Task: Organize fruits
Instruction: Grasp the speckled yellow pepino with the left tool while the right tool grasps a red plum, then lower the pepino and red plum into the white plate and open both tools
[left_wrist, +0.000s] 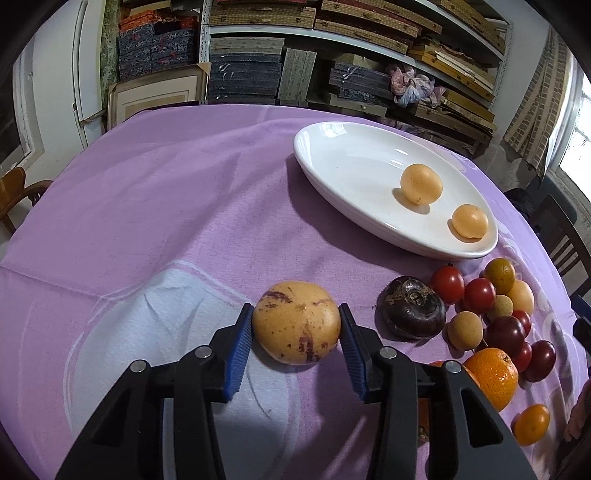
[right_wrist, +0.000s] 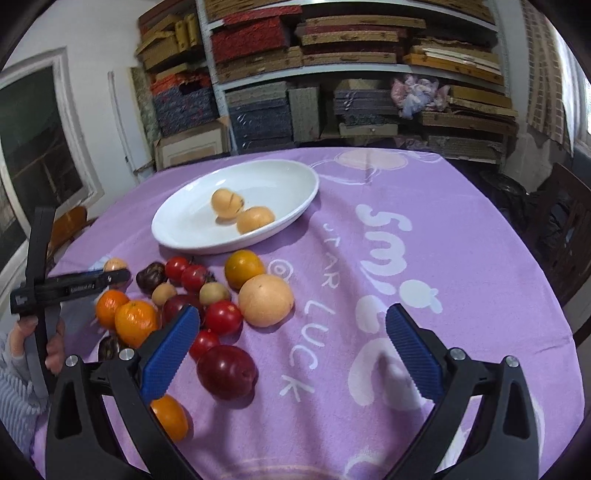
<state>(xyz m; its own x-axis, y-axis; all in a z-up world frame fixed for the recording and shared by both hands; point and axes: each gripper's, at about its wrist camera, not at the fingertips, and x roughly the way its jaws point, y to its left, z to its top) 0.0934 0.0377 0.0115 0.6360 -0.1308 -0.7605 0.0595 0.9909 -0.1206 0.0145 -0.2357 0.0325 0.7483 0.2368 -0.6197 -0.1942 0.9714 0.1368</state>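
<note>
My left gripper (left_wrist: 295, 316) is shut on a yellow fruit with purple streaks (left_wrist: 291, 334) that rests on the purple cloth; a blue pad presses each side. To its right lies the fruit pile: a dark mangosteen (left_wrist: 413, 306), cherry tomatoes (left_wrist: 447, 284), a mandarin (left_wrist: 495, 376). The white oval plate (left_wrist: 314, 173) holds two pale orange fruits (left_wrist: 421, 183). My right gripper (right_wrist: 291, 354) hangs open over the cloth. A dark red plum (right_wrist: 226, 371) lies just inside its left finger, untouched. The plate (right_wrist: 177, 236), a large pale orange fruit (right_wrist: 266, 300) and the left gripper (right_wrist: 110, 276) show there too.
Shelves stacked with boxes (left_wrist: 332, 55) stand behind the round table. A wooden chair (left_wrist: 18, 192) is at the far left and a dark chair (right_wrist: 569, 229) at the right. A person's hand (right_wrist: 48, 332) holds the left gripper's handle.
</note>
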